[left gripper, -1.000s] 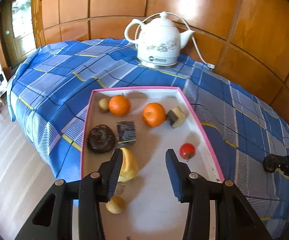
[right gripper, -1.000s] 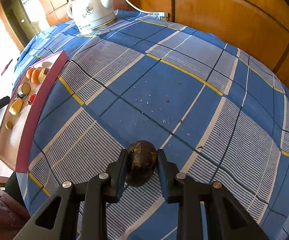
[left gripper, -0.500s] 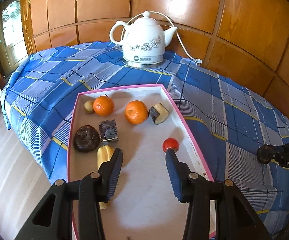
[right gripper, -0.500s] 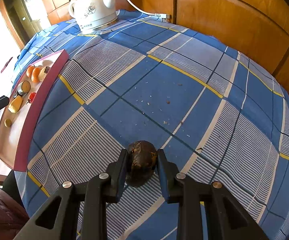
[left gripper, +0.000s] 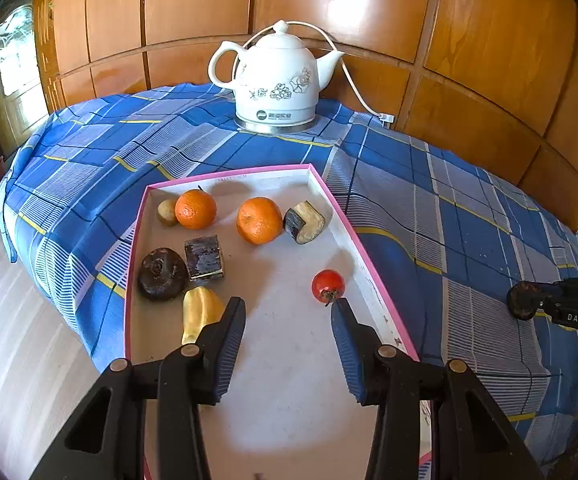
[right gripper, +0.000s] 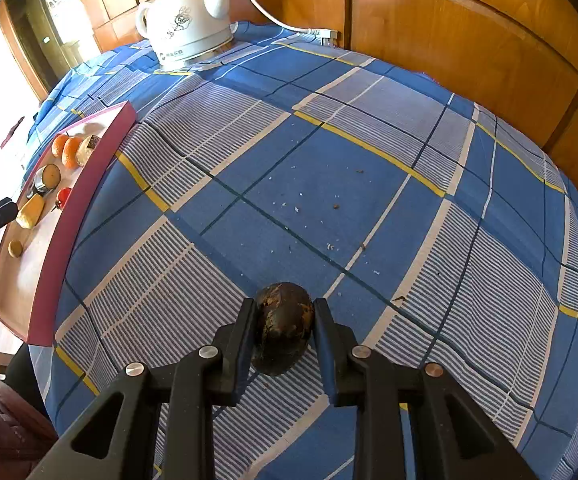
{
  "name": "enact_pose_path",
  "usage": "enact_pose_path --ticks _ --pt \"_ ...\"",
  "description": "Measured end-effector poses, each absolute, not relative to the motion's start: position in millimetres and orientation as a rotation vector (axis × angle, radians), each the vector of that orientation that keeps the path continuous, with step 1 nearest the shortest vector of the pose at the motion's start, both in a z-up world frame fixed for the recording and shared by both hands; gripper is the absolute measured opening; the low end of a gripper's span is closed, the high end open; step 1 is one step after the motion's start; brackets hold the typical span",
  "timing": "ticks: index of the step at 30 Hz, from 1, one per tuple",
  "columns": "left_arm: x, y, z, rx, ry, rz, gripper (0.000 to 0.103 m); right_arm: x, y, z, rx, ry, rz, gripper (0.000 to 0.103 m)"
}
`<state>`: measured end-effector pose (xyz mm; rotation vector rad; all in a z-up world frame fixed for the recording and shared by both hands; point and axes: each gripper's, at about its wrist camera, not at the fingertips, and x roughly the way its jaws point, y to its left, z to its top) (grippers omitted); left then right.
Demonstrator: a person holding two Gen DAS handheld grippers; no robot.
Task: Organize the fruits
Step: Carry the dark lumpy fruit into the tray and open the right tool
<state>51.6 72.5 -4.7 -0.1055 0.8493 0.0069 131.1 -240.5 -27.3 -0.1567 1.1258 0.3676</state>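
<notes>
A pink-rimmed tray [left gripper: 369,248] holds two oranges [left gripper: 195,209] [left gripper: 259,220], a red tomato [left gripper: 328,286], a yellow fruit piece [left gripper: 199,310], a dark round fruit [left gripper: 163,274], a dark cube [left gripper: 204,258], a cut dark-skinned piece [left gripper: 304,222] and a small brown fruit [left gripper: 166,212]. My left gripper [left gripper: 288,308] hangs open over the tray's near half, with nothing between its fingers. My right gripper [right gripper: 285,308] is shut on a dark brown round fruit [right gripper: 285,326] just above the blue checked cloth [right gripper: 329,168]. That fruit [left gripper: 523,300] also shows at the right edge of the left wrist view.
A white kettle [left gripper: 277,80] with a cord stands at the back of the table by the wood-panelled wall [left gripper: 469,40]. The tray [right gripper: 61,240] overhangs the table's left edge in the right wrist view. Crumbs dot the cloth. A chair seat [right gripper: 1,432] sits below left.
The left gripper has drawn back a little over the tray, so the fruits now lie further ahead of its fingers. The right gripper keeps still with the dark fruit.
</notes>
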Motion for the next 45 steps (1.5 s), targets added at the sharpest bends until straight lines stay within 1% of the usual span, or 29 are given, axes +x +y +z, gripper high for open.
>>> enact_pose_path --ticks 8,16,21,28,32,38,42,45 --pt "50 78 -4 -0.114 0.849 0.015 0.048 131 -241 -26 -0.137 1.116 0.361 0.026" --pt "47 105 2 -0.152 0.820 0.066 0.048 129 -232 -11 -0.116 1.086 0.374 0.025" --pt "44 123 3 -0.173 0.806 0.103 0.048 122 -201 8 -0.093 1.058 0.467 0.025" --pt "36 144 0 -0.204 0.799 0.143 0.048 109 -120 29 -0.075 1.023 0.684 0.025" --pt "33 154 -2 -0.226 0.798 0.156 0.048 106 -67 27 -0.095 1.029 0.785 0.025" --pt "29 162 -5 -0.244 0.798 0.159 0.048 119 -3 3 -0.106 1.091 0.853 0.026" --pt "29 165 -7 -0.256 0.804 0.158 0.048 131 25 -14 -0.132 1.120 0.845 0.026" --pt "29 166 -10 -0.263 0.810 0.155 0.048 139 32 -24 -0.140 1.128 0.829 0.028"
